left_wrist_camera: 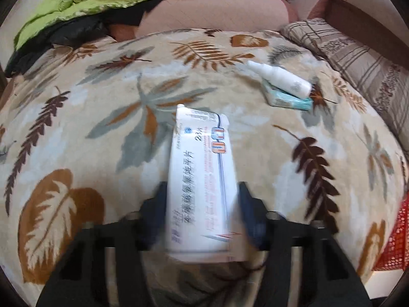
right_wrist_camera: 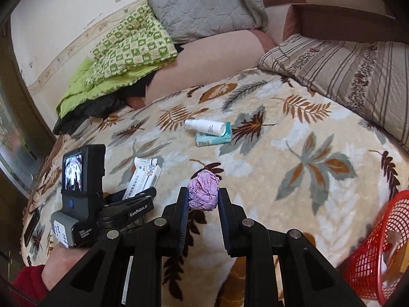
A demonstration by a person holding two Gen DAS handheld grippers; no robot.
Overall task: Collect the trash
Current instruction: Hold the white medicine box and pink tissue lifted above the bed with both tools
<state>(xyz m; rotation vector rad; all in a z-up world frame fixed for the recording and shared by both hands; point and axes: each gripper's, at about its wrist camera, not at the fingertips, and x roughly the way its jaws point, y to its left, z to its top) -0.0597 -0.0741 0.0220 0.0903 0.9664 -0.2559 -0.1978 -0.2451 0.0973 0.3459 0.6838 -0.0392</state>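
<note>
White cardboard medicine box with blue and red print (left_wrist_camera: 202, 179) sat clenched between the left claw (left_wrist_camera: 202, 197) pads, gripped near its rear half so the long end stuck forward over the leaf-patterned beige fleece blanket (left_wrist_camera: 76, 128) on the bed; likely lifted clear for carrying, though the blur made contact with the blanket hard to judge. Right claw (right_wrist_camera: 203, 199) was clamped on a crumpled lilac paper ball (right_wrist_camera: 203, 193), pinched at the fingertips, ball held just above or at the blanket surface, cannot tell which. Red plastic mesh basket (right_wrist_camera: 378, 250) stood at the bed's right edge, near the right claw, tilted toward it, some scraps already inside; probably the drop target. Room between right claw and basket looked open, nothing in the way. Remaining trash: a white plastic spray bottle (right_wrist_camera: 207, 126) lying across a teal and white small carton (right_wrist_camera: 213, 138), touching it, well apart from both claws, mid-bed. Striped brown pillow (right_wrist_camera: 345, 76) bordered the far right; green checked quilt (right_wrist_camera: 127, 46) bunched far left.
</note>
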